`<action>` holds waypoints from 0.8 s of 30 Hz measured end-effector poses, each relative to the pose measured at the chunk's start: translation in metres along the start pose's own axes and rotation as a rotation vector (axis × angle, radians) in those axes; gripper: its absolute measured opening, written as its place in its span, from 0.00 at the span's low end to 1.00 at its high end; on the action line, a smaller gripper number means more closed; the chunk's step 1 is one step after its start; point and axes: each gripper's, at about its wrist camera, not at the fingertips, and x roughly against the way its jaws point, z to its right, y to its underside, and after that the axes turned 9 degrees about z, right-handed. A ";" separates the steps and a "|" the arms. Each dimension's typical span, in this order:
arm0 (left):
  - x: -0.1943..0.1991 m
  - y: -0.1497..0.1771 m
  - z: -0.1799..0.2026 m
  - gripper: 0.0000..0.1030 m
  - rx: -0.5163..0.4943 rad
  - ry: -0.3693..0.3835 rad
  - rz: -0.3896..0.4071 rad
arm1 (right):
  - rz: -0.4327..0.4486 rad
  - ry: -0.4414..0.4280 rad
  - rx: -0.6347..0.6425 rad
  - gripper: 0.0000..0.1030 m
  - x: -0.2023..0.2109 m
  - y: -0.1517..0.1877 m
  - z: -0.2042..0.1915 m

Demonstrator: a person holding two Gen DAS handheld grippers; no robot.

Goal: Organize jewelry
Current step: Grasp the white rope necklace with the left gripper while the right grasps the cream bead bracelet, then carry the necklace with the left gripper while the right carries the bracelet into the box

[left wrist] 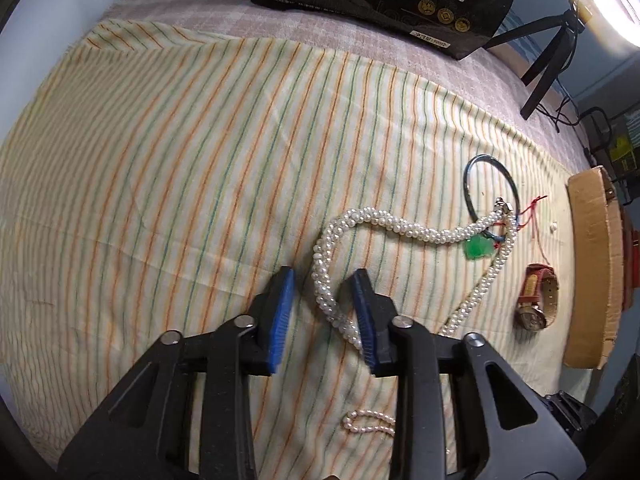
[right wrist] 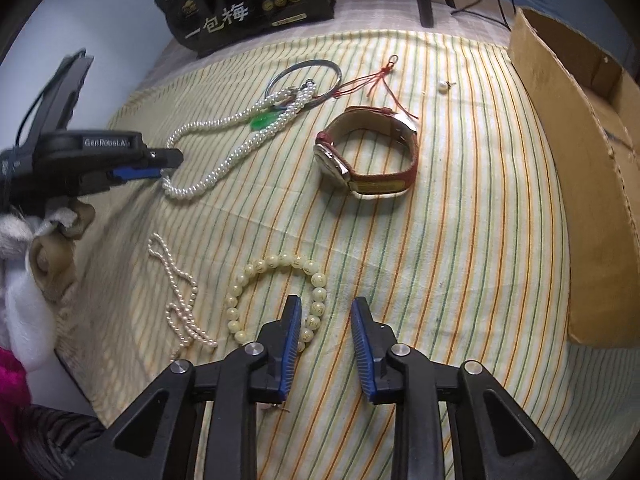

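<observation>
On the striped cloth every piece of jewelry lies loose, so by my reading the sorting has barely begun and nothing has yet gone into the cardboard box [right wrist: 560, 184] at the right edge (its inside is mostly hidden, so I cannot be sure it holds nothing). The left claw [left wrist: 322, 300] has its blue pads apart, straddling a bend of the thick pearl necklace [left wrist: 400, 232], with the strand passing between them and close against the right-hand pad; whether the rubber actually touches the beads is hard to tell. The necklace's far end is tangled with the metal bangle [left wrist: 492, 188] and a green pendant [left wrist: 477, 248] on a red cord [right wrist: 372, 80], which will likely need freeing before any of them can be lifted cleanly. The right claw [right wrist: 326, 320] also stands open, holding nothing, low over the cloth just beside the cream bead bracelet [right wrist: 276, 296], whose near side runs under its left pad. Also unsorted: a thin pearl strand [right wrist: 180, 300] to the left of the bracelet, the red-strapped watch [right wrist: 368, 152] near the middle, and a single pearl [right wrist: 442, 87] well apart near the box.
</observation>
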 end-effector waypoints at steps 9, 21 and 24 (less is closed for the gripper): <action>0.005 -0.002 -0.007 0.06 0.023 -0.004 0.016 | 0.020 0.037 0.048 0.06 -0.001 0.001 -0.010; 0.077 -0.015 -0.006 0.06 0.067 0.085 0.181 | 0.104 -0.051 -0.003 0.05 0.040 0.000 -0.002; 0.099 -0.019 0.000 0.06 0.071 0.107 0.230 | 0.137 -0.045 -0.001 0.05 0.052 -0.003 -0.001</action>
